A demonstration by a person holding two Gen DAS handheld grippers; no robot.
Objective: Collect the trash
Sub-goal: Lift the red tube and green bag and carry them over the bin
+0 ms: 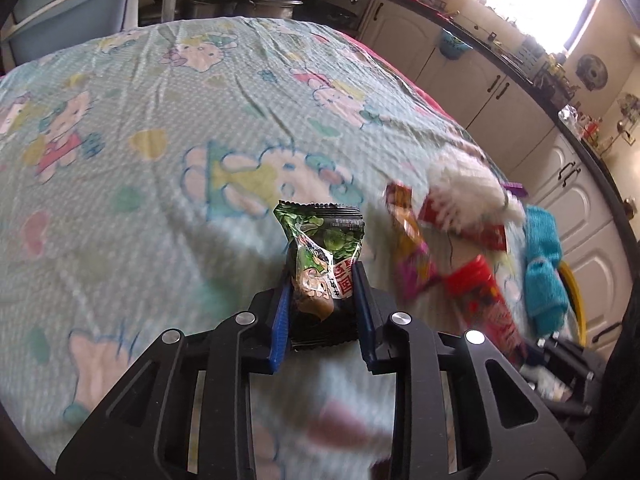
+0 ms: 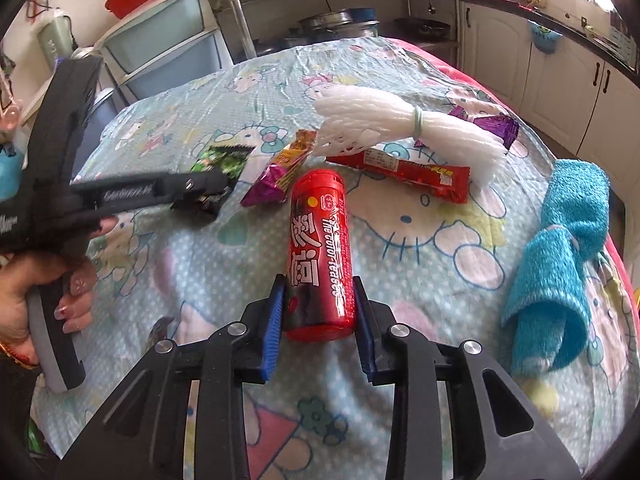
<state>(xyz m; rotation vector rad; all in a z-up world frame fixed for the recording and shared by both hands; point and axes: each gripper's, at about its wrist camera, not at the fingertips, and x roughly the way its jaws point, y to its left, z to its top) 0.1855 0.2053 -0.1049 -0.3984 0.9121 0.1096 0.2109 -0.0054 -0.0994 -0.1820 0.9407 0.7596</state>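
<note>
A green snack packet (image 1: 320,240) stands crumpled between the blue pads of my left gripper (image 1: 322,276), which is shut on its lower half. The right wrist view shows that same left gripper (image 2: 208,188) at the left, held by a person's hand, with the green packet (image 2: 222,162) at its tip, close over the cloth. My right gripper (image 2: 319,280) is shut on the near end of a red candy canister (image 2: 320,248) that lies lengthwise on the table. The red canister (image 1: 486,300) appears blurred in the left wrist view.
On the cartoon-cat tablecloth (image 2: 420,232) lie an orange-magenta wrapper (image 2: 280,172), a red bar wrapper (image 2: 404,172), a white foam net (image 2: 400,128) and a purple wrapper (image 2: 500,126). A rolled blue towel (image 2: 560,260) sits at the right. Cabinets (image 2: 560,80) run behind.
</note>
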